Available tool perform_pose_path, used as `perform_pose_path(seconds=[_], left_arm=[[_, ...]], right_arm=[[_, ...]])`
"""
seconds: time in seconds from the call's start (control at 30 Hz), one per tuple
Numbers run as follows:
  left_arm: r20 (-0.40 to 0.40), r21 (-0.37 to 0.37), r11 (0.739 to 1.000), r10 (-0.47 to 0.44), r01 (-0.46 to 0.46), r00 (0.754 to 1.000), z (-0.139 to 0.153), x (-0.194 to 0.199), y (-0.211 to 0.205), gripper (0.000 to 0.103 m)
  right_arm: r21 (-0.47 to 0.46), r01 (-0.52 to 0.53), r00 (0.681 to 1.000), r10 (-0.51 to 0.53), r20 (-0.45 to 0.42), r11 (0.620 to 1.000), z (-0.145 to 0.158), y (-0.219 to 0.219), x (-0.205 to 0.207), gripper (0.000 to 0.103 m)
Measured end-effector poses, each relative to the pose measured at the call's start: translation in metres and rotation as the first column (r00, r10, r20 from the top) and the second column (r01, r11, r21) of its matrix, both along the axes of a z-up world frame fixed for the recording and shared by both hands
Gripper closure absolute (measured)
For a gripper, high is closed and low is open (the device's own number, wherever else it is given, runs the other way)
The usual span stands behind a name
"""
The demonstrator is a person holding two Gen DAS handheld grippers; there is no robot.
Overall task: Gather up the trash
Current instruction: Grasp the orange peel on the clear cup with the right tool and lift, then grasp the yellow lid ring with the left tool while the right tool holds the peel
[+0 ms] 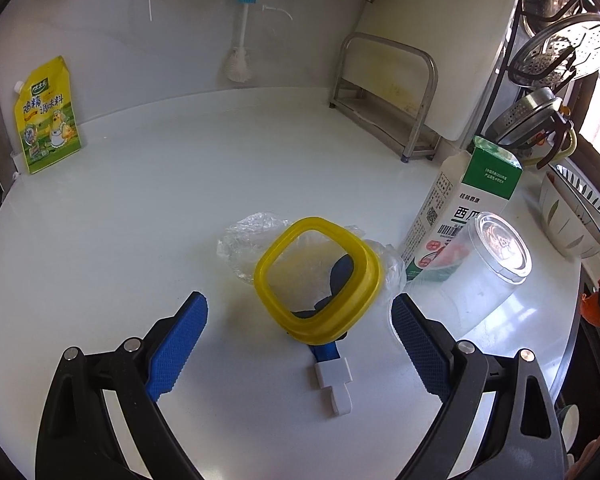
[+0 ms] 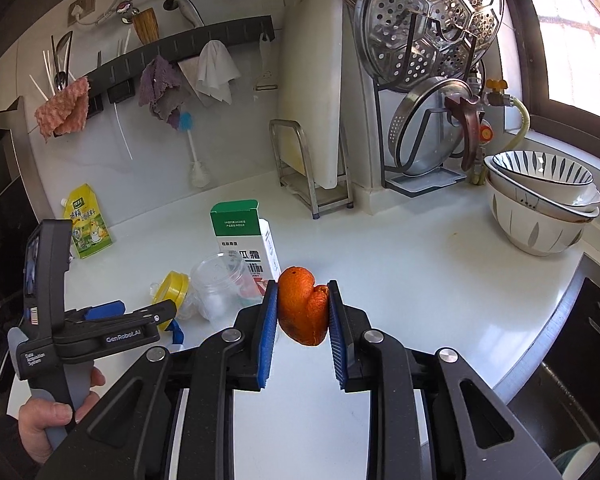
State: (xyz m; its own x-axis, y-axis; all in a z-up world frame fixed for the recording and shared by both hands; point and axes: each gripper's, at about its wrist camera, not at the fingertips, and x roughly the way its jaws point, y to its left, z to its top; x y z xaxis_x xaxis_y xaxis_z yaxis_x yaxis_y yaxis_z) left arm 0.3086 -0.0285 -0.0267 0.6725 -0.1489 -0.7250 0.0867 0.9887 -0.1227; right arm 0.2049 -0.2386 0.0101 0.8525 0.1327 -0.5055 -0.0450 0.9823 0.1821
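Note:
My right gripper (image 2: pixel 303 300) is shut on a piece of orange peel (image 2: pixel 304 306), held above the white counter (image 2: pixel 400 280). My left gripper (image 1: pixel 300 316) stands open just above the counter, its blue pads either side of a yellow ring-shaped lid (image 1: pixel 318 280). The lid leans on crumpled clear plastic film (image 1: pixel 251 240) and a blue and white plastic piece (image 1: pixel 332 372). A clear plastic cup (image 1: pixel 484 268) lies on its side by the right finger, against a green and white carton (image 1: pixel 472 208). In the right wrist view a hand (image 2: pixel 55 412) holds the left gripper (image 2: pixel 147 310) beside the yellow lid (image 2: pixel 173 292).
A yellow seasoning pouch (image 1: pixel 45 120) leans on the back wall at the left. A metal rack with a cutting board (image 2: pixel 312 168) stands at the back. Stacked bowls (image 2: pixel 540 208) sit at the right, and a dark sink (image 2: pixel 572 380) drops off beyond the counter's right edge.

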Motion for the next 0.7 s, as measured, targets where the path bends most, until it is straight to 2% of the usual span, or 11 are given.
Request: perform_pose_path(seconds=[0.23, 0.3, 0.43, 0.5, 0.7], left_arm=[[-0.015, -0.012, 1.000, 0.017, -0.018, 1.000, -0.008, 0.012, -0.001, 0.015], [-0.012, -0.009, 1.000, 0.008, -0.008, 1.000, -0.009, 0.012, -0.001, 0.026], [-0.005, -0.002, 1.000, -0.012, 0.012, 1.000, -0.008, 0.011, -0.005, 0.041], [0.004, 0.008, 1.000, -0.019, 0.019, 1.000, -0.007, 0.010, -0.007, 0.053], [0.033, 0.030, 0.999, -0.025, 0.024, 0.999, -0.001, 0.003, -0.005, 0.067]], right_arm=[[0.006, -0.014, 1.000, 0.014, 0.019, 1.000, 0.004, 0.003, -0.004, 0.080], [0.010, -0.015, 1.000, 0.015, 0.020, 1.000, 0.004, 0.003, -0.004, 0.080], [0.013, -0.016, 1.000, 0.015, 0.024, 1.000, 0.005, 0.003, -0.005, 0.080], [0.011, -0.015, 1.000, 0.015, 0.024, 1.000, 0.005, 0.002, -0.004, 0.080], [0.011, -0.014, 1.000, 0.014, 0.021, 1.000, 0.004, 0.002, -0.004, 0.080]])
